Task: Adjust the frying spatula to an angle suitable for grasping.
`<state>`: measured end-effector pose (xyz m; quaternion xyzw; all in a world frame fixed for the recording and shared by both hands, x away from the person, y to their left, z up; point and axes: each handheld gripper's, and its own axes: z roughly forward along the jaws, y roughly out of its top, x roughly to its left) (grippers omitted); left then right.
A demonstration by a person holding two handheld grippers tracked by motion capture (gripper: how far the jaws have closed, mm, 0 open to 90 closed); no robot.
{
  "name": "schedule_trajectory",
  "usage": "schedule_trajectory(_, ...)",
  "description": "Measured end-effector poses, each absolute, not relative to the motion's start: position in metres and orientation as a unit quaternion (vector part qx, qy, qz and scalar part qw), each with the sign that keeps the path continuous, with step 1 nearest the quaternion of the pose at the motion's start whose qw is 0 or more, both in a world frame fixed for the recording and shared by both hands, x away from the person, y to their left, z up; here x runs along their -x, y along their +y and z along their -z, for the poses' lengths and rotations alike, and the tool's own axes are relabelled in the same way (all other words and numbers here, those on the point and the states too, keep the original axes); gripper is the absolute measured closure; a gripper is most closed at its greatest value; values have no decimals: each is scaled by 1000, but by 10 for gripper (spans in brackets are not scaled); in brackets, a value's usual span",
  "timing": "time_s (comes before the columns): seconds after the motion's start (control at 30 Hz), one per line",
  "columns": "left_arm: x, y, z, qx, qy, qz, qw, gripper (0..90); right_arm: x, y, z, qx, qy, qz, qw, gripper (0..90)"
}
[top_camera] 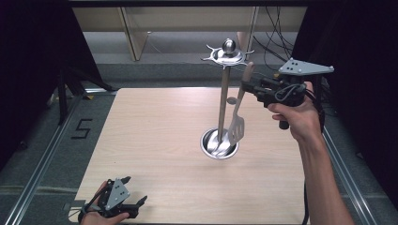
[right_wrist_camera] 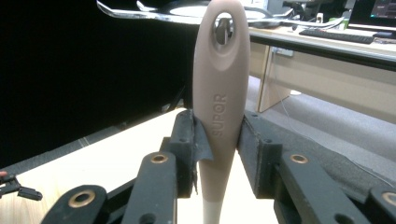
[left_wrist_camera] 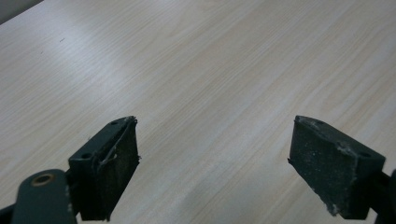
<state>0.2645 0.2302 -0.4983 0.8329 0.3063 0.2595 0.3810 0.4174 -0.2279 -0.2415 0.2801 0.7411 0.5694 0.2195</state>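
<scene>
- Right tongs [top_camera: 249, 86] clamp the beige handle of a slotted spatula [top_camera: 237, 127], far right above the desk [top_camera: 155, 140]; the right gripper view shows both pads pressing the handle [right_wrist_camera: 219, 93] just under its hanging hole.
- Spatula hangs roughly upright, slightly tilted, its slotted metal blade down at the bowl-shaped base [top_camera: 218, 144] of the utensil stand [top_camera: 224, 93]; can't tell if the blade touches the base.
- Stand: steel pole rising from the round base, hook ring with ball knob [top_camera: 228, 51] on top, right of desk centre.
- Step in hand, I'd judge: hanging the spatula on the stand, or lifting it off; handle hole sits just beside and a bit below the hook ring.
- Next move likely needs the hole lined up with one hook prong, a small lift and a shift toward the ring, keeping the blade from knocking the pole.
- Left tongs [top_camera: 133, 204] open wide, empty, resting low at the near left corner of the desk; bare wood between the pads [left_wrist_camera: 116, 163].
- Room: the whole left and near half of the desk is bare, plenty of space to move.
- Tight spots: prongs of the hook ring close to the handle; the right hand [top_camera: 295, 117] works near the far right desk edge.
</scene>
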Motion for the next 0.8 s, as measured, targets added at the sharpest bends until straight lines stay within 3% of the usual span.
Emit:
schedule_trajectory(0.5, -264, 230, 498, -833, 306, -259, 381, 150, -422, -221, 246, -296, 735, -576, 200, 685)
schedule_trajectory(0.8, -264, 230, 498, -833, 307, -260, 381, 150, -413, -231, 250, -295, 718, -596, 205, 631)
